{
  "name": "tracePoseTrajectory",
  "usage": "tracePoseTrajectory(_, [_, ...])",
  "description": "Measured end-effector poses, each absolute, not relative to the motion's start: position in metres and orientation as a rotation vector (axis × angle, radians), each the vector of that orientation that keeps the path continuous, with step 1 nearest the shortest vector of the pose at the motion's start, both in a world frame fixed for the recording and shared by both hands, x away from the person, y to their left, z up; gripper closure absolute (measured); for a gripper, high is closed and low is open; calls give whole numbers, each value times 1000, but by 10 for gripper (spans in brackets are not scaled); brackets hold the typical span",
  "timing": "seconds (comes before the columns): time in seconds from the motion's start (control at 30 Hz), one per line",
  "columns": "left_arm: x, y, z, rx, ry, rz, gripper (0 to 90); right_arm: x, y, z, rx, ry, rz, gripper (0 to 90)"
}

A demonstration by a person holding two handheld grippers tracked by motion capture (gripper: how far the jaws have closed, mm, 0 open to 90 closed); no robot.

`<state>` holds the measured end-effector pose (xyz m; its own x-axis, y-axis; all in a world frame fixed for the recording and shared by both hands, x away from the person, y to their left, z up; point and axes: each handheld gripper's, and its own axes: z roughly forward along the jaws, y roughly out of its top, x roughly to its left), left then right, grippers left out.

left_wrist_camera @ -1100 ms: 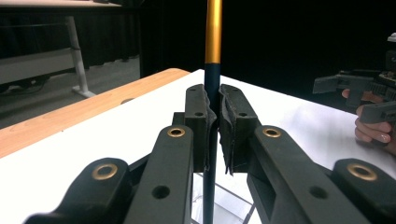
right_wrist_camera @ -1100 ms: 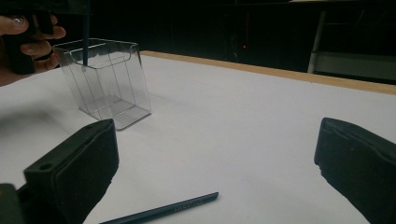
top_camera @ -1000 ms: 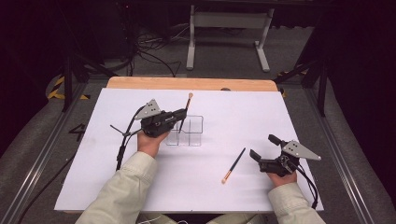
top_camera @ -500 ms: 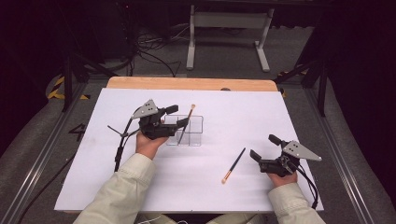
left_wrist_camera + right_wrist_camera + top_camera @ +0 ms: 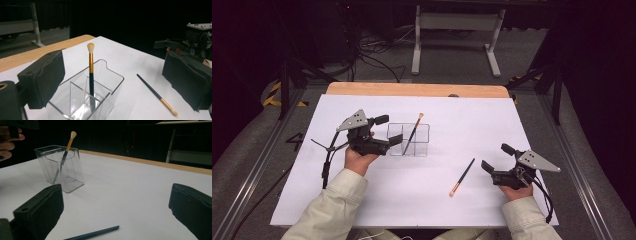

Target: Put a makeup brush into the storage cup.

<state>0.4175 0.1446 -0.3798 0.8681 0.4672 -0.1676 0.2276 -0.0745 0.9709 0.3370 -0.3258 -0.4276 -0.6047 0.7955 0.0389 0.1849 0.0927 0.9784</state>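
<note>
Okay, my landmark is the clear acrylic organizer (image 5: 408,139), standing on the white tabletop (image 5: 362,200) toward the wooden far edge. One makeup brush (image 5: 413,133) stands inside it, dark handle down in a compartment, gold ferrule and pale bristles up, leaning toward the far side of the box. I can't tell from the high view which compartment it sits in; through the left gripper view it looks like a rear one, behind the inner divider.

My left tongs (image 5: 389,135) hover just left of the organizer, spread wide with nothing between them, one tip close to the box's near-left corner. Whether it touches, I can't say.

A second makeup brush (image 5: 462,176) lies flat on the tabletop, to the right of the organizer and nearer me, bristles pointing my way.

My right tongs (image 5: 498,158) sit well to the right of the organizer, beyond that lying brush, also spread and empty, low over the tabletop.
</note>
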Motion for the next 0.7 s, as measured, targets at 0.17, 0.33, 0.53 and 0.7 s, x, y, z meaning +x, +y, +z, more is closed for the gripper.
tracePoseTrajectory(0.17, [406,155,-376,1663,551,238,41,334,-327,-421,943,1845,1584,0])
tracePoseTrajectory(0.33, [392,165,-374,1700,546,271,42,332,-329,-417,934,1831,1623,1])
tracePoseTrajectory(0.53, [379,179,-373,1695,556,277,37,332,-329,-409,902,1877,1627,0])
tracePoseTrajectory(0.7, [370,186,-374,1694,548,282,31,334,-326,-402,871,1913,1617,0])
